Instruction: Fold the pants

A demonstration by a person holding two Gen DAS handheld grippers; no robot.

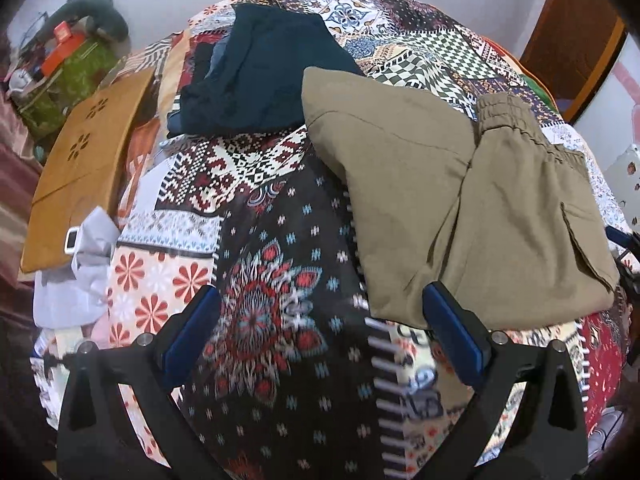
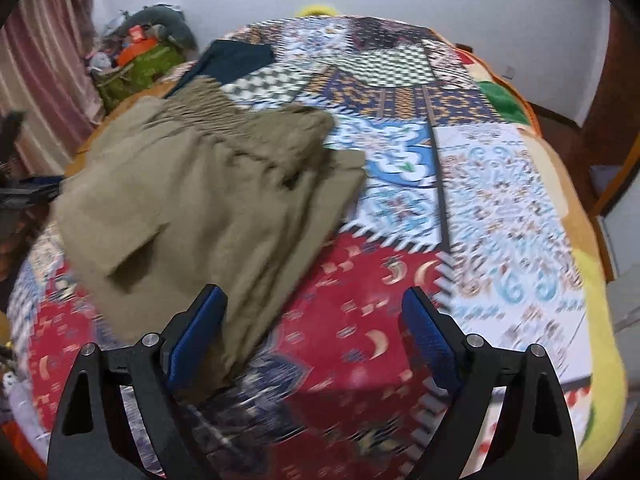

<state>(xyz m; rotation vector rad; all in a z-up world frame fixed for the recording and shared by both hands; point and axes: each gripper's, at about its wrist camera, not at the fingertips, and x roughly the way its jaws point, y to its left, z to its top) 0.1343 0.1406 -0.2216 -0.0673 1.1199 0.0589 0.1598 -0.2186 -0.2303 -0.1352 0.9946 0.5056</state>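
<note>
Olive-khaki pants [image 1: 460, 200] lie folded over on a patchwork bedspread [image 1: 256, 264], elastic waistband at the far right. My left gripper [image 1: 320, 308] hovers open over the bedspread just left of the pants' near edge; its right finger [image 1: 452, 328] overlaps that near corner. In the right wrist view the same pants [image 2: 192, 200] fill the left half, with a pocket flap showing. My right gripper [image 2: 312, 312] is open above the red patch, its left finger [image 2: 200, 328] over the pants' near hem. Nothing is pinched in either gripper.
A dark teal folded garment [image 1: 260, 80] lies farther back on the bed. A brown wooden board [image 1: 84, 168] and a crumpled grey cloth [image 1: 80, 272] sit at the left edge. Cluttered bags [image 1: 68, 68] stand beyond. A wooden door [image 1: 572, 40] is at the right.
</note>
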